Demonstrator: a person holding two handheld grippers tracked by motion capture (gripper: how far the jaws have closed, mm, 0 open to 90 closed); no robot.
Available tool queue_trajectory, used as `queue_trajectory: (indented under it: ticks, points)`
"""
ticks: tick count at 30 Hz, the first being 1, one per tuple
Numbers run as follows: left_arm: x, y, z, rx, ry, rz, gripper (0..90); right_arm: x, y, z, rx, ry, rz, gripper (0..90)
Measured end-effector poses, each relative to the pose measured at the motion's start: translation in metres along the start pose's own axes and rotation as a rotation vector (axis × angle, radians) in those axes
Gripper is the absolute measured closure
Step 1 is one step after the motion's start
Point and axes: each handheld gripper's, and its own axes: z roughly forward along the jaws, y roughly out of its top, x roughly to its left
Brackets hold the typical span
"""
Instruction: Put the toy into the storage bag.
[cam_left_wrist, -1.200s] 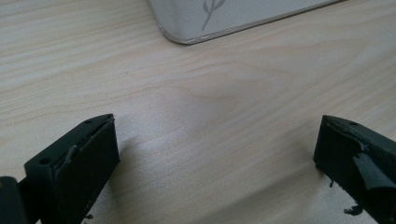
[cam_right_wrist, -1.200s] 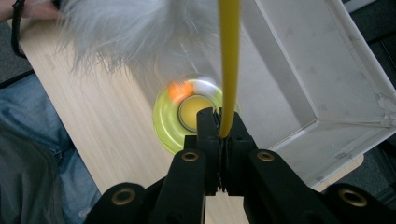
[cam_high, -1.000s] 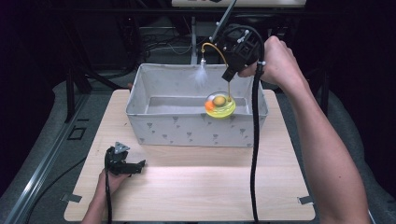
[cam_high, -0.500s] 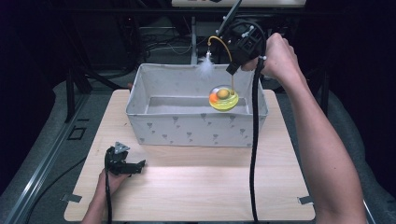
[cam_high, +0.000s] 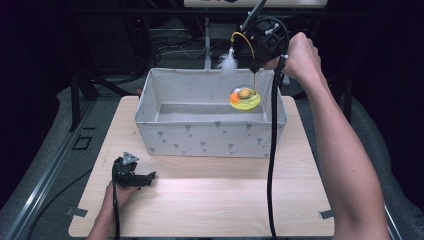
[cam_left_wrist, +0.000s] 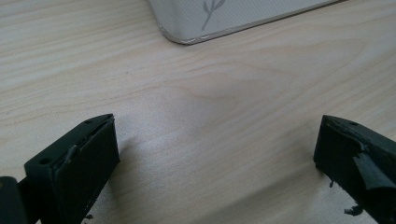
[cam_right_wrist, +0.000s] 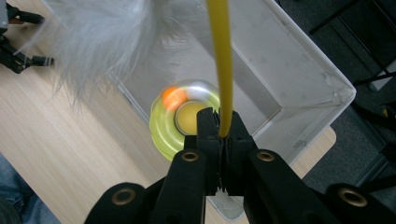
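1. No brand or lettering reads anywhere; the grey fabric bin (cam_high: 210, 132) carries only a small printed leaf motif.
2. Your right gripper (cam_right_wrist: 219, 130) is clenched on the yellow wand (cam_right_wrist: 219, 60) of a cat toy, held high above the bin's far right corner.
3. The toy's yellow disc (cam_high: 244, 98) hangs just below those jaws, over the bin's interior; its white feather (cam_high: 228, 63) sticks out to the left.
4. Your left gripper (cam_high: 134, 176) rests on the wooden table (cam_high: 210, 200) in front of the bin, jaws spread wide, nothing between them.
5. The disc is motion-blurred, so its orange parts are hard to make out.
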Motion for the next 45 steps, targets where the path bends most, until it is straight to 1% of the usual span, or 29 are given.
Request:
queue_trajectory:
  ticks: [13, 17, 22, 25, 26, 29, 30, 32, 37, 40, 45]
  points:
    - [0.000, 0.000, 0.000, 0.000, 0.000, 0.000, 0.0, -0.024, -0.005, 0.019, 0.002, -0.020, 0.083, 88.4]
    - [0.000, 0.000, 0.000, -0.001, 0.000, -0.001, 0.0, -0.029, -0.009, 0.027, 0.009, -0.025, 0.094, 88.4]
    - [0.000, 0.000, 0.000, 0.000, 0.000, 0.000, 0.0, -0.037, -0.014, 0.036, 0.008, -0.022, 0.121, 88.4]
    - [0.000, 0.000, 0.000, -0.001, 0.000, -0.001, 0.0, -0.041, -0.016, 0.042, 0.017, -0.024, 0.124, 88.4]
    - [0.000, 0.000, 0.000, -0.001, 0.000, -0.001, 0.0, -0.041, -0.017, 0.044, 0.012, -0.018, 0.135, 88.4]
    - [0.000, 0.000, 0.000, -0.001, 0.000, -0.001, 0.0, -0.043, -0.019, 0.050, 0.021, -0.023, 0.132, 88.4]
    - [0.000, 0.000, 0.000, 0.000, 0.000, -0.001, 0.0, -0.044, -0.020, 0.052, 0.018, -0.022, 0.141, 88.4]
    - [0.000, 0.000, 0.000, 0.000, 0.000, 0.000, 0.1, -0.046, -0.022, 0.055, 0.028, -0.022, 0.140, 88.4]
    - [0.000, 0.000, 0.000, 0.001, 0.000, -0.002, 0.0, -0.048, -0.025, 0.062, 0.025, -0.019, 0.151, 88.4]
    - [0.000, 0.000, 0.000, -0.001, 0.000, -0.001, 0.0, -0.050, -0.027, 0.067, 0.033, -0.014, 0.162, 88.4]
    - [0.000, 0.000, 0.000, 0.000, 0.000, 0.000, 0.0, -0.053, -0.033, 0.079, 0.056, -0.010, 0.164, 88.4]
